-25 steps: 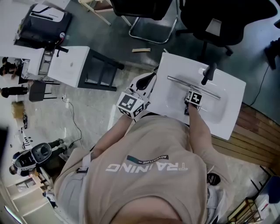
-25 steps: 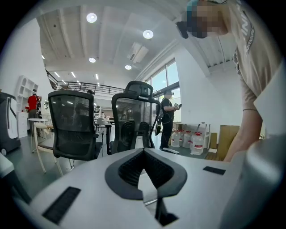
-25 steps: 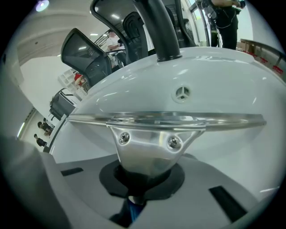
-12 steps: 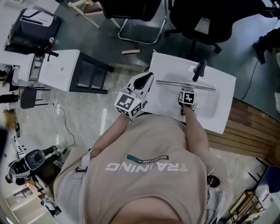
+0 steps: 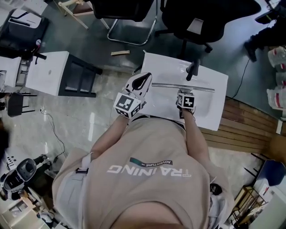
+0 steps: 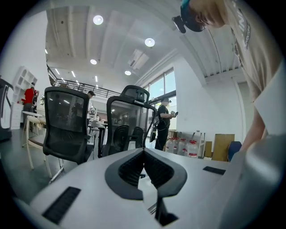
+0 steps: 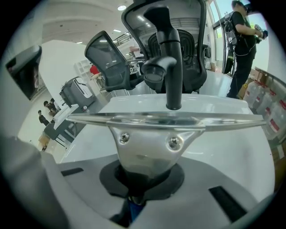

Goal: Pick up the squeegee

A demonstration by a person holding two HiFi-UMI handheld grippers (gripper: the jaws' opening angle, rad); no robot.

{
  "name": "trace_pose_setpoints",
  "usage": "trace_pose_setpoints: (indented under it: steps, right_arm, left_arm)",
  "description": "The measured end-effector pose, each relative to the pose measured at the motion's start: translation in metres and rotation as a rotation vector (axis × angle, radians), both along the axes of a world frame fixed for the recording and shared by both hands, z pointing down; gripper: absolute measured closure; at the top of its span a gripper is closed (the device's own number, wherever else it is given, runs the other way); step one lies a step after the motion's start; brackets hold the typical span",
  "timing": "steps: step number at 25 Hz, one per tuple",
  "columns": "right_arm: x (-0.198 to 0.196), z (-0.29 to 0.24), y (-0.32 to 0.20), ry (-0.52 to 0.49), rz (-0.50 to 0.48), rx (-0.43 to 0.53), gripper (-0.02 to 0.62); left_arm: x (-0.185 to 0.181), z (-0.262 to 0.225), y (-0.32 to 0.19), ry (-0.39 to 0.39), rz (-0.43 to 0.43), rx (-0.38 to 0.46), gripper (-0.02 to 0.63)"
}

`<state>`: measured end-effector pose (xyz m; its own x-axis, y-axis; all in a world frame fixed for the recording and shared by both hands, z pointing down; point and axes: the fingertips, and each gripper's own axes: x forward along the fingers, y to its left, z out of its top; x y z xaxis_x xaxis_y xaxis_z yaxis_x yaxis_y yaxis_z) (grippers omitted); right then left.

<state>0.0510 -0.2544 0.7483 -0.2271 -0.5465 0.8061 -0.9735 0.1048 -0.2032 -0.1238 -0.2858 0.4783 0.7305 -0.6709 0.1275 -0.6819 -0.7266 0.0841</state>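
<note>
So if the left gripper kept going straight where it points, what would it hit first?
Probably the black office chair with the headrest, dead ahead of the shut left gripper. Nothing nearer seems to block it, though depth is hard to judge.

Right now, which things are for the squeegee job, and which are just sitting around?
For the job: squeegee; right gripper, shut on its handle.

Just around: black faucet; white sink; office chairs; left gripper, shut and empty.
</note>
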Motion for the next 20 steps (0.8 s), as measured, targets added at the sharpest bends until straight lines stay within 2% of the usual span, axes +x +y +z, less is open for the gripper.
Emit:
trace_pose_setpoints:
  steps: [5,10,20]
  right_arm:
    - [0.015,-0.026,0.011,0.022,-0.003,0.037,0.557]
    - [0.024,-0.044,0.024,0.006,-0.004,0.079,0.557]
    - [0.056,-0.103,0.03,-0.001,-0.029,0.204,0.557]
  left_arm:
    - [0.012,0.005,-0.003,0.044,0.025,-0.004,0.594]
    - [0.023,0.011,-0.007,0.056,0.01,-0.009,0.594]
    - [0.049,0.005,0.006,0.03,-0.011,0.006,0.594]
